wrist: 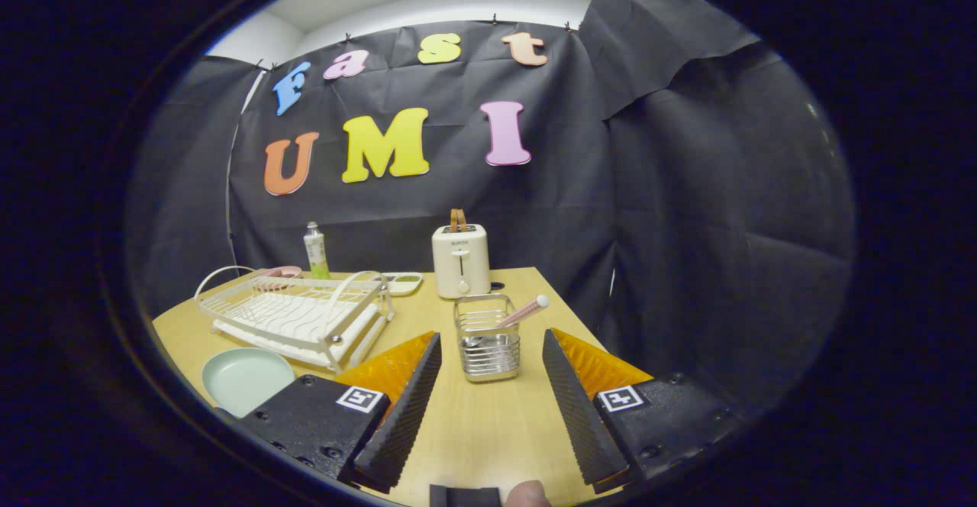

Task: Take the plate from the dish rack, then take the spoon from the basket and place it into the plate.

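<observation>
A pale green plate (246, 379) lies flat on the wooden table (473, 431), in front of the white dish rack (298, 316) and left of my fingers. A metal wire basket (487, 337) stands just ahead of the fingers, roughly centred between them. A spoon with a pink handle (523, 311) leans out of the basket toward the right; its bowl is down inside. My gripper (492, 354) is open, with nothing between its fingers, a short way back from the basket.
A white toaster (460, 260) stands beyond the basket near the table's back edge. A small bottle (315, 250) and a shallow white tray (403, 283) sit behind the rack. The table's right edge runs close beside the right finger.
</observation>
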The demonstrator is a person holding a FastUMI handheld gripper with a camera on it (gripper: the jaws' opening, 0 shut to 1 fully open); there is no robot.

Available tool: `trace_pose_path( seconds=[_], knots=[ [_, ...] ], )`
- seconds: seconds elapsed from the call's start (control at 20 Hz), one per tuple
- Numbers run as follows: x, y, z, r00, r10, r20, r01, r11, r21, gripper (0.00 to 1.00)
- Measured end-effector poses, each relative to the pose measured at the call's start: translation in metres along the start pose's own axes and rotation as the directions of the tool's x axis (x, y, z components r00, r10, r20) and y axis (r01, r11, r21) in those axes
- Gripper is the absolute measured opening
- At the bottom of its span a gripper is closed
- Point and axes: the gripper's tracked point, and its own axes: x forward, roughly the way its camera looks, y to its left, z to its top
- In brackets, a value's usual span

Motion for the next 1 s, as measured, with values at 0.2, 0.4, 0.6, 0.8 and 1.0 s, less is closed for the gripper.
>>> trace_pose_path(
  seconds=[0.2,0.4,0.6,0.8,1.0],
  knots=[
    [0.06,-0.014,0.001,0.999,0.043,-0.01,-0.042,0.997,0.059,0.84],
    [0.092,-0.012,-0.006,0.995,0.084,-0.048,-0.077,0.989,0.127,0.71],
    [0.1,-0.003,0.001,0.99,0.138,-0.04,-0.128,0.972,0.195,0.49],
    [0.097,0.011,0.012,0.98,0.197,-0.04,-0.183,0.957,0.225,0.21],
    [0.093,0.015,0.026,0.983,0.179,-0.049,-0.167,0.968,0.188,0.11]
  ],
)
